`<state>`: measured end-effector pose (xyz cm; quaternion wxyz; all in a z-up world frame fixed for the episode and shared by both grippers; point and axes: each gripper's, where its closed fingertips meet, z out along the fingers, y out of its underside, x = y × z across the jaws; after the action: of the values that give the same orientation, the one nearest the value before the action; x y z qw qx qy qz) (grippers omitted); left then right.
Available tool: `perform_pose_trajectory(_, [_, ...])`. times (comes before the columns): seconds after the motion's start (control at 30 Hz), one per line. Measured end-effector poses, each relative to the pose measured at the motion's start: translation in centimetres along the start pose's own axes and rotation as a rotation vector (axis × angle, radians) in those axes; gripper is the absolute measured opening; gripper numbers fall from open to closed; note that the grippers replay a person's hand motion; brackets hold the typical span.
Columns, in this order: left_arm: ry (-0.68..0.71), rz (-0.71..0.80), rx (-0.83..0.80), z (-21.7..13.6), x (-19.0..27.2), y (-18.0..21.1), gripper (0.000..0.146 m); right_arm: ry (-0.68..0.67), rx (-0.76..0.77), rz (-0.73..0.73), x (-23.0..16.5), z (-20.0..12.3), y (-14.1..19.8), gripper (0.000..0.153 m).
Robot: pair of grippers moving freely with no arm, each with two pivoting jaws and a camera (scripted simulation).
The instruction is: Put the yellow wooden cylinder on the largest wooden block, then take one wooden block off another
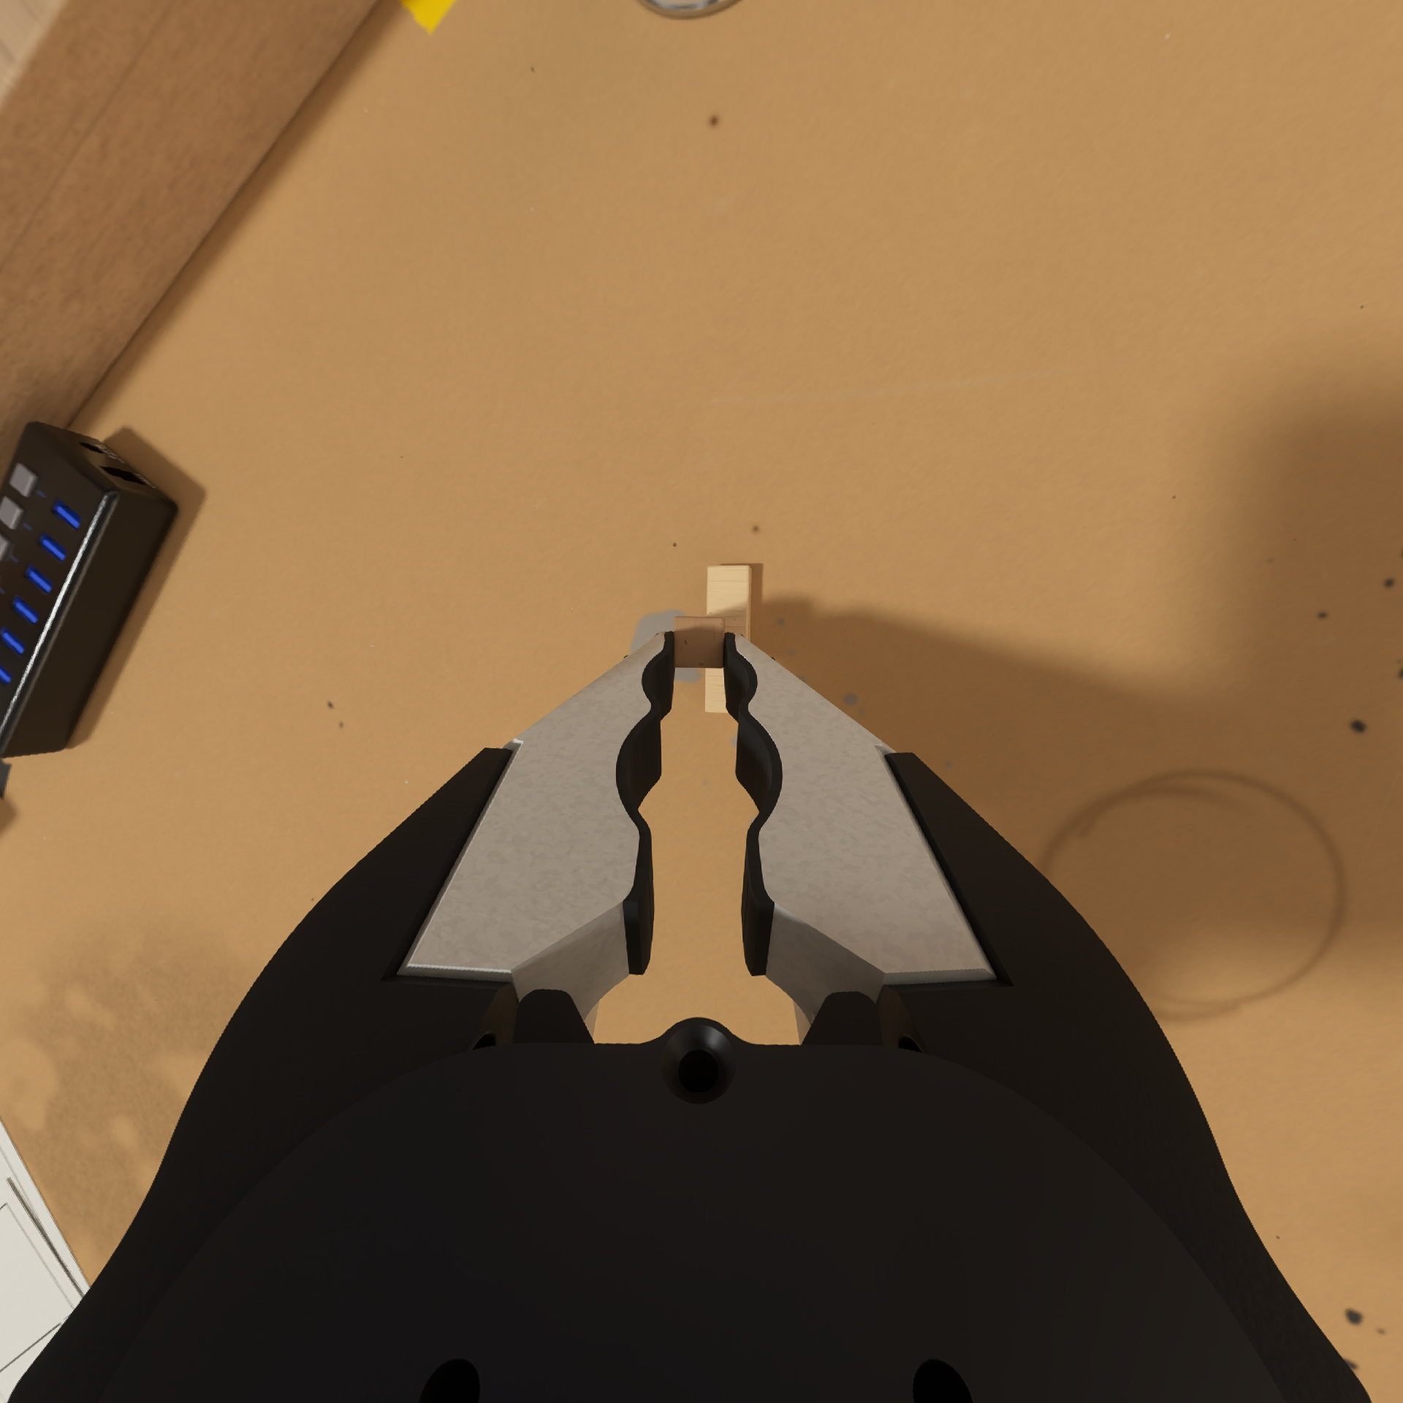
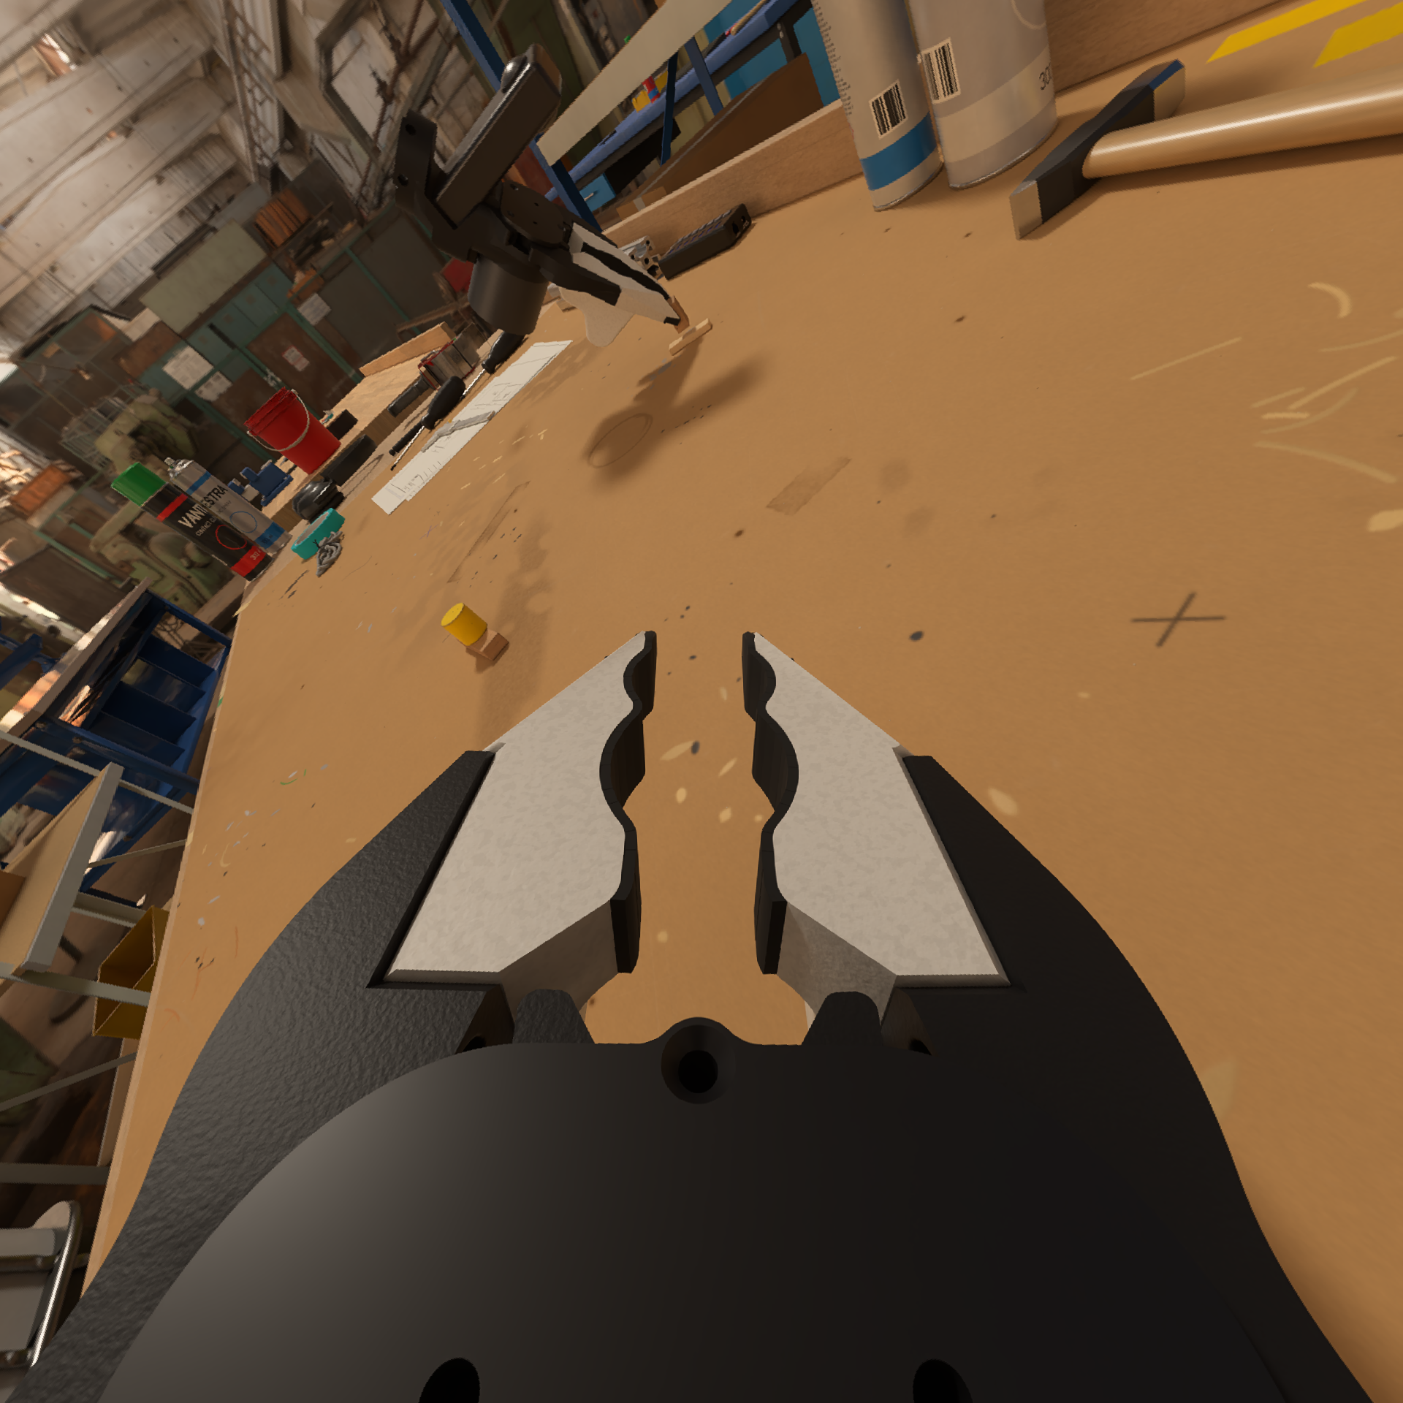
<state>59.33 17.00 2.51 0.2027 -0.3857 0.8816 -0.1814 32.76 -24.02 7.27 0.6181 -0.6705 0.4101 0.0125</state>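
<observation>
A small tan wooden block (image 1: pixel 698 644) sits pinched between the tips of the left tool (image 1: pixel 698 654), which is clenched on its two side faces directly above a paler, longer wooden block (image 1: pixel 727 600) lying flat on the worktop (image 1: pixel 911 266). Whether the tan block rests on the pale one or has cleared it cannot be told from above; the right wrist view shows it at or just above the pale block (image 2: pixel 695 335), under the far-off left tool (image 2: pixel 673 317).

Both pieces look light, rigid and smooth-faced, so a modest squeeze on flat opposing sides should hold; the likely risk is the small block twisting out if gripped near a corner.

Ahead and to the left of the right tool (image 2: pixel 698 645), the yellow wooden cylinder (image 2: pixel 464 624) stands on a tan wooden block (image 2: pixel 490 647), suggesting the first step is done. The right tool is released, jaws apart with nothing between them, low over bare worktop.

Left of the left tool lies a black hub with blue ports (image 1: pixel 68 577); beyond the right tool, a hammer (image 2: pixel 1101 144) and two cans (image 2: pixel 949 91) sit along the far edge.
</observation>
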Motion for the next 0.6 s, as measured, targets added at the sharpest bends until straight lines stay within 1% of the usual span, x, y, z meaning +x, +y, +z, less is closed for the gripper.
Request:
perform_pose_trajectory(0.17, [0.001, -0.007, 0.055, -1.6, -0.1, -0.7, 0.012, 0.001, 0.0, 0.0, 0.0, 0.0, 0.0, 0.022])
perform_pose_trajectory(0.27, [-0.007, 0.022, 0.101, -3.8, 0.3, -1.3, 0.012, 0.001, -0.002, 0.001, 0.0, 0.0, 0.0, 0.022])
perform_pose_trajectory(0.37, [-0.014, 0.059, 0.181, -6.7, 1.5, -2.1, 0.012, 0.002, -0.005, 0.0, 0.0, 0.1, 0.0, 0.022])
perform_pose_trajectory(0.43, [0.022, 0.084, 0.224, -9.3, 3.4, -2.4, 0.012, 0.003, -0.005, -0.001, 0.0, 0.1, 0.0, 0.022])
perform_pose_trajectory(0.5, [0.08, 0.124, 0.264, -12.1, 6.4, -2.4, 0.012, 0.004, -0.008, 0.0, 0.0, 0.1, 0.1, 0.022])
perform_pose_trajectory(0.53, [0.095, 0.152, 0.282, -13.4, 8.1, -2.3, 0.012, 0.004, -0.01, -0.001, 0.0, 0.1, 0.1, 0.022])
perform_pose_trajectory(0.6, [0.185, 0.2, 0.313, -16.0, 12.6, -1.5, 0.012, 0.005, -0.01, -0.001, 0.0, 0.1, 0.1, 0.022])
